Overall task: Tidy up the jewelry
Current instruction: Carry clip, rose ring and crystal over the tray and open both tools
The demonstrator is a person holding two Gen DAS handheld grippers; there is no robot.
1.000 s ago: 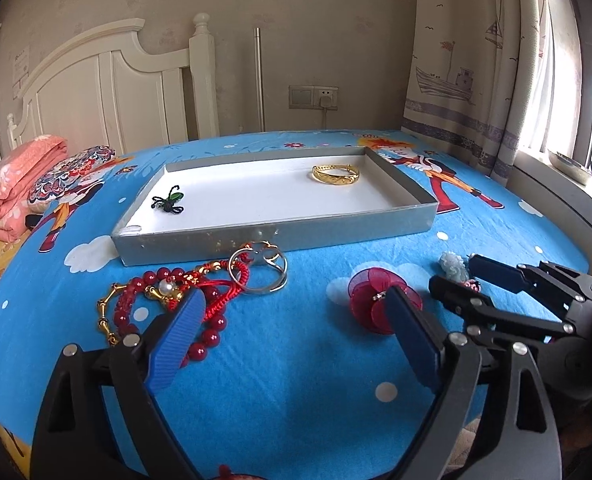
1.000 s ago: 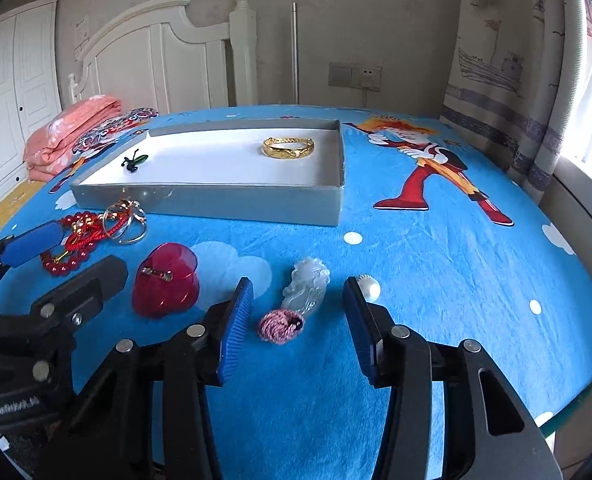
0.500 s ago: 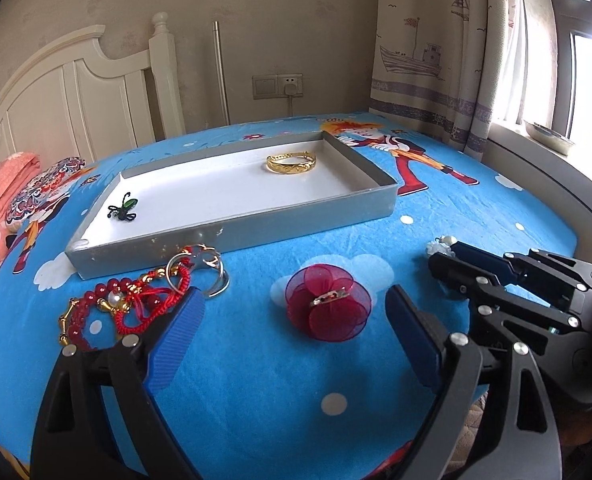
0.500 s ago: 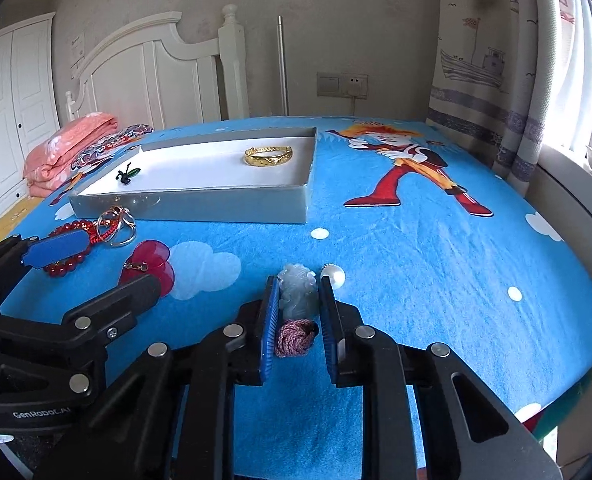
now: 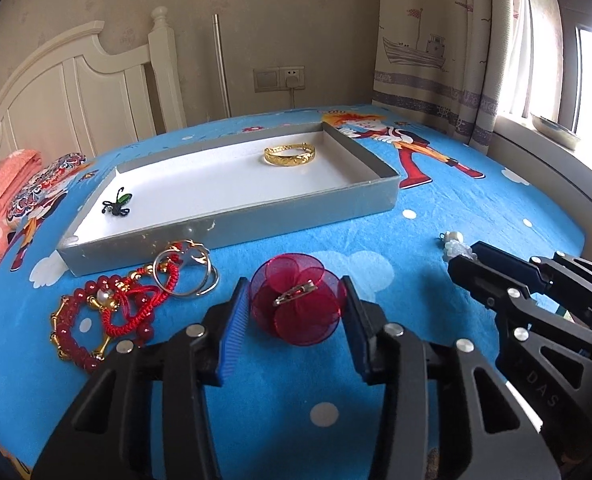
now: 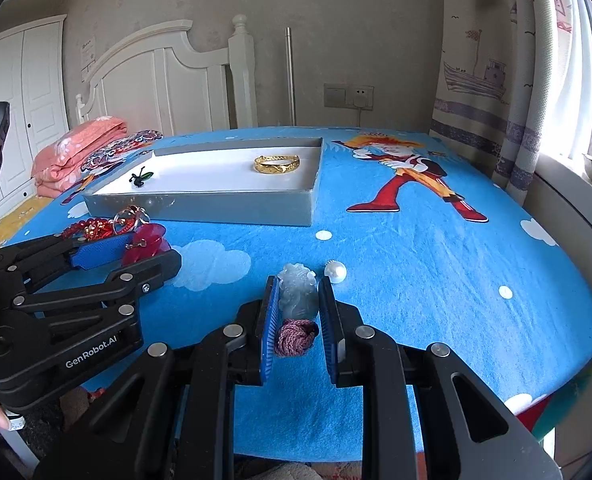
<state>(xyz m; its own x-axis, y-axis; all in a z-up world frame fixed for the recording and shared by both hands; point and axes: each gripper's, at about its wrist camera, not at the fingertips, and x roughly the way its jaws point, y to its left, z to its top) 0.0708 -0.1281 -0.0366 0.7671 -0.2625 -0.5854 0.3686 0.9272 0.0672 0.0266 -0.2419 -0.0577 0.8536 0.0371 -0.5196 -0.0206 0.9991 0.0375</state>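
Jaws of the right gripper [image 6: 296, 320] are closed on a pale jade pendant [image 6: 297, 295], its pink cord knot [image 6: 294, 337] bunched between the blue pads near the camera. Just right of the pendant a pearl [image 6: 335, 271] lies on the blue cartoon sheet [image 6: 435, 264]. To the left, the left gripper [image 5: 294, 316] brackets a red flower clip [image 5: 297, 305]; the pads sit at its edges, and whether they press it cannot be told. Left of the clip a tangle of red beads [image 5: 96, 320] and a silver ring [image 5: 184, 272] rest against the near wall of the grey tray [image 5: 256, 220]. Inside the tray, a green-and-black brooch [image 5: 116, 204] lies at the near left corner and a gold bangle [image 5: 289, 155] at the far right. Beyond stand a white headboard [image 6: 168, 80], folded pink bedding [image 6: 76, 152] at far left, and a ship-print curtain [image 5: 435, 52] at far right.
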